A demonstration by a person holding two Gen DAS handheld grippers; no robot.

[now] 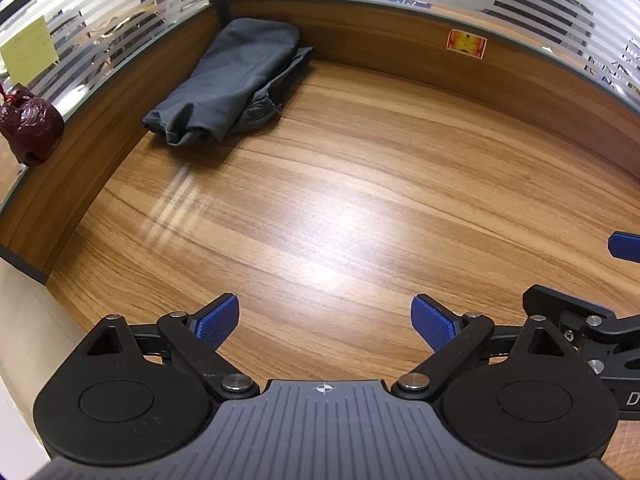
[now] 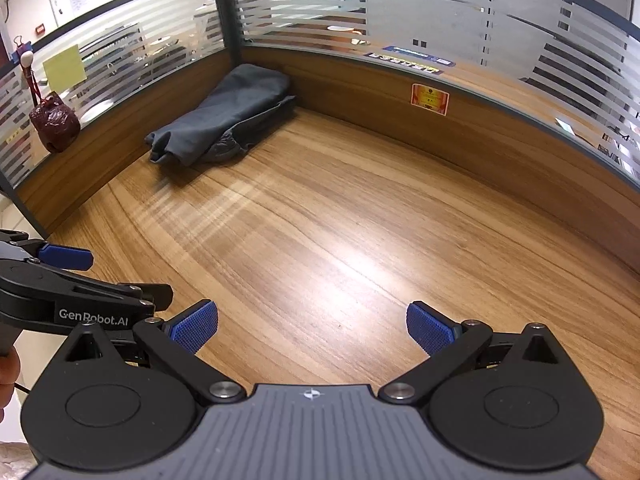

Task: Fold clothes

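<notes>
Hovering over the bare wooden desk (image 1: 340,200), I hold my left claw (image 1: 325,322) and right claw (image 2: 312,326) spread and empty; the grey clothes (image 1: 228,84) lie bunched at upper left. Best reach for an edge.

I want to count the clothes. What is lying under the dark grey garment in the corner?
Under the dark grey garment, a second, lighter grey piece sticks out on its right side. How far it reaches underneath, or whether more lies below, is covered.
</notes>
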